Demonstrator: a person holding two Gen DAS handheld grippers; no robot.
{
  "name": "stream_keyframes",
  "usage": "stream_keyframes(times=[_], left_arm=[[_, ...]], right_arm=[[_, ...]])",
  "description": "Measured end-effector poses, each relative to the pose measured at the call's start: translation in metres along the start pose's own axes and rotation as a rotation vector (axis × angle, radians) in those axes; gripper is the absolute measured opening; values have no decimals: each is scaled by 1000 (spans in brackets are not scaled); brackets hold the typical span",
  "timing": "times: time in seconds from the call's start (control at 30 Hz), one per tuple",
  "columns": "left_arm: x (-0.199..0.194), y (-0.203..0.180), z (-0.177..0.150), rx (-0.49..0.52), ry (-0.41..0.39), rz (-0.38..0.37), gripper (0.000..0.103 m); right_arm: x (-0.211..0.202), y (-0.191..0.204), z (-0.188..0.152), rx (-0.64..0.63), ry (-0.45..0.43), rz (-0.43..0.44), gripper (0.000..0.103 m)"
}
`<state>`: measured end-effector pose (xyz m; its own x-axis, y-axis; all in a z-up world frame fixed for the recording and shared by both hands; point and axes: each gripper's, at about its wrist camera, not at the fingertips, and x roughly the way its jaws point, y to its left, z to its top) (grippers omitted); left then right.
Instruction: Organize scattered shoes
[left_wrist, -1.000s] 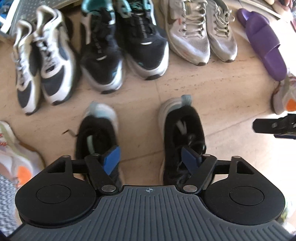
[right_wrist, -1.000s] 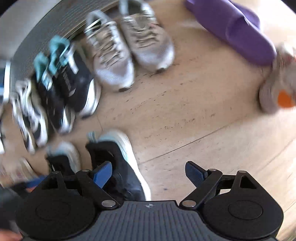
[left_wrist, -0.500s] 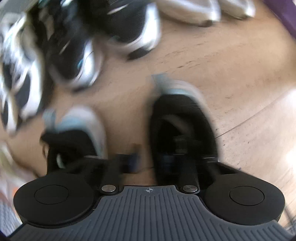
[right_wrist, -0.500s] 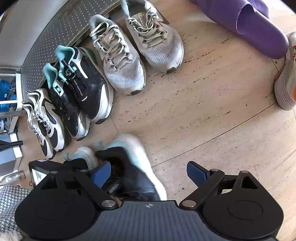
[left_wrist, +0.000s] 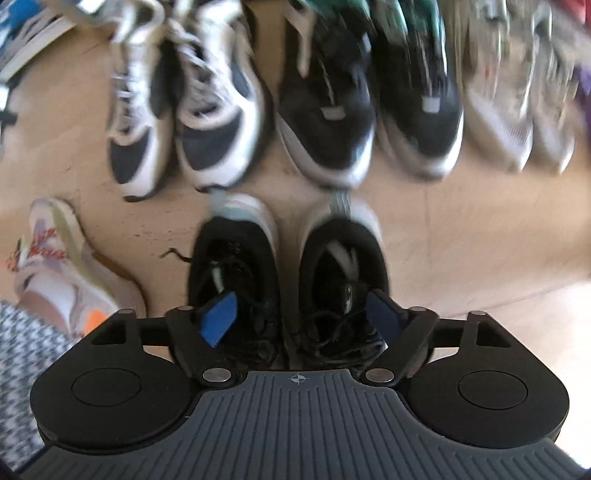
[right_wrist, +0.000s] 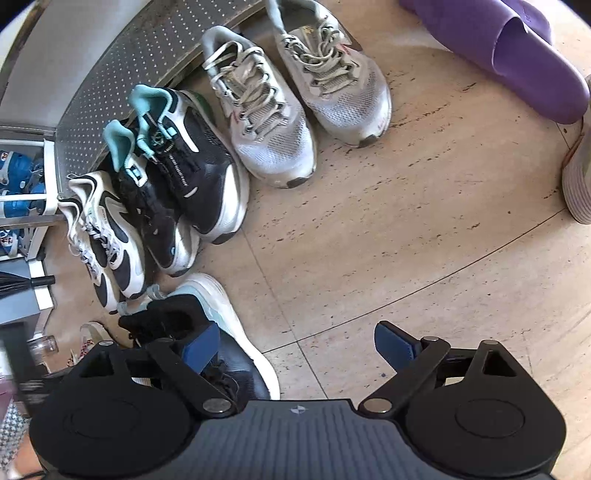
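Two black sneakers sit side by side on the floor under the left claw, whose jaws are opening, pads clear of both. Light, soft uppers; the firmer heel collar looks the best hold. Right view: the right claw gapes empty, one black sneaker beneath its left finger.
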<state>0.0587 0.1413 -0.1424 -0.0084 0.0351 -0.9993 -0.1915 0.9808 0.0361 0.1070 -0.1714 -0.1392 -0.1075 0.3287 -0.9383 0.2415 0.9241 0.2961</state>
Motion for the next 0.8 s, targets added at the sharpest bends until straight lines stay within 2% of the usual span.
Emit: stream_keyframes(times=[0.1, 0.17, 0.27, 0.4, 0.53, 0.57, 0.6, 0.63, 0.67, 0.7, 0.8], left_arm=[[-3, 12, -1, -27, -43, 15, 86], [11, 11, 0, -25, -12, 17, 86], [35, 0, -6, 36, 39, 33, 86], [68, -24, -4, 149, 47, 118, 86], [95, -33, 0, 183, 39, 154, 85], [98, -34, 1, 199, 27, 162, 83], [100, -35, 1, 227, 11, 177, 64], [101, -35, 1, 240, 11, 178, 51], [103, -32, 3, 235, 18, 161, 47], [102, -27, 4, 204, 14, 165, 33], [98, -17, 6, 158, -3, 179, 29]], right_arm=[[0, 4, -1, -13, 4, 8, 93], [1, 5, -2, -16, 8, 9, 93], [1, 2, 0, -6, 9, 6, 93], [6, -3, 2, 11, 20, -3, 93], [9, -5, 3, 8, 40, -9, 93], [10, -6, 4, 8, 43, -12, 93], [10, -7, 4, 10, 45, -15, 93], [11, -9, 5, 14, 47, -18, 93], [11, -10, 6, 20, 47, -21, 93], [11, -11, 6, 25, 47, -24, 93], [12, -14, 7, 37, 46, -27, 93]])
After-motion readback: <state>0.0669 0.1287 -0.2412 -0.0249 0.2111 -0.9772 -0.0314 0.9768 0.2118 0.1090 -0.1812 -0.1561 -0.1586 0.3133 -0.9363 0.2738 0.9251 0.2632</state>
